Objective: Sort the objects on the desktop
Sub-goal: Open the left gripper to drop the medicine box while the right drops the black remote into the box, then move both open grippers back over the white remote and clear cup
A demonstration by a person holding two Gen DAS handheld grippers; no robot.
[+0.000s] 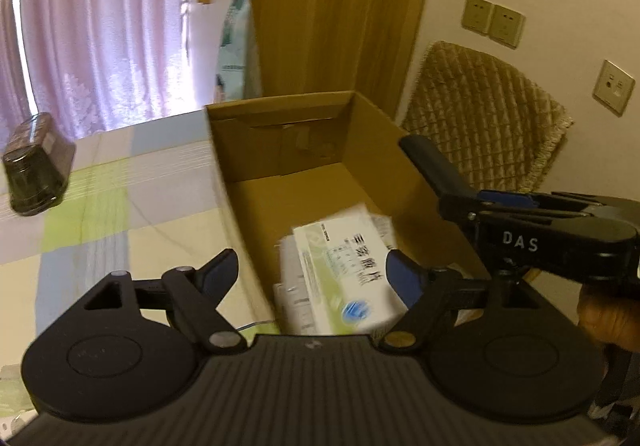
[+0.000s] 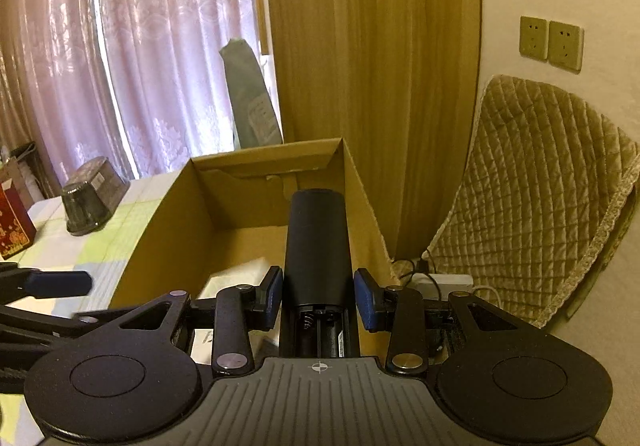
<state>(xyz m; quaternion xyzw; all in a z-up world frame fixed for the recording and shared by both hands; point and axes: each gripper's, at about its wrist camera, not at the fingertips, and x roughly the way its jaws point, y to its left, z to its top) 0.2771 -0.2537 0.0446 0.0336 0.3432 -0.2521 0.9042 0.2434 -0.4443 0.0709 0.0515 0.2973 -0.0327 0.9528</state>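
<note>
Cardboard box [image 1: 256, 150]: open-topped, brown, set on a pastel checked tablecloth [image 1: 120, 206]; seen from both wrist views.
Left gripper [image 1: 312, 274]: fingers spread wide, nothing held. It's hung over the near end of the box, right above the medicine carton [image 1: 344, 278].
Medicine carton: white and green, printed text, a bit blurred. It's lying inside the box at the near end, on what looks like other white packets, though those can't be made out properly.
Right gripper [image 2: 318, 294]: blue pads are set just beside a black remote control [image 2: 318, 242], which is pointed forward over the box. Contact looks likely on the left pad; a thin gap seems to be left at the right one, so a firm grip can't be confirmed.
Remote control: battery bay is exposed at the near end, cover off.
Dark jar [image 1: 36, 170]: lying tipped on the cloth, well left of the box.
Red box [image 2: 14, 222]: stood at the far left edge in the right wrist view.
Hand [image 1: 608, 318]: partly seen behind the right gripper's handle.
</note>
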